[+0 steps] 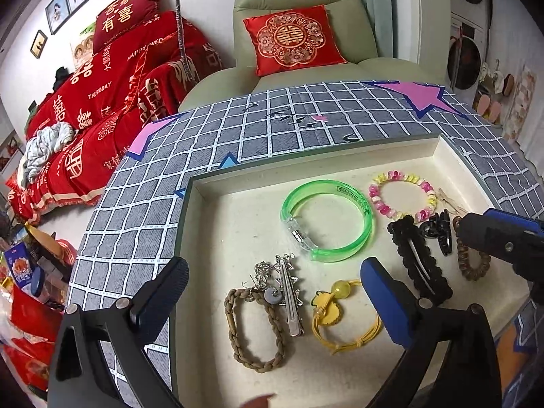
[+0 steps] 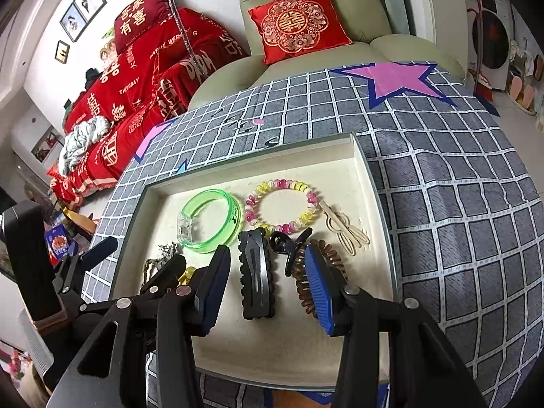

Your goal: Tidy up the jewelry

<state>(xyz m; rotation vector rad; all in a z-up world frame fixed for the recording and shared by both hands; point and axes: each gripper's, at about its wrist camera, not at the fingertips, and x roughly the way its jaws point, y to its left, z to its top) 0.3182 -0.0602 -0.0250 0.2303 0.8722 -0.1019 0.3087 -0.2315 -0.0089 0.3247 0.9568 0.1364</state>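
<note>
A cream tray lies on a checked cloth and holds jewelry. In it are a green bangle, a pink and yellow bead bracelet, a black snap clip, a black claw clip, a brown coil hair tie, a braided bracelet, a silver clip with chain and a yellow hair tie. My left gripper is open above the braided bracelet and silver clip. My right gripper is open astride the black snap clip.
A beige hairpin lies at the tray's right side. The checked cloth with pink stars covers the table. A green armchair with a red cushion stands behind. A sofa with red covers is at the left.
</note>
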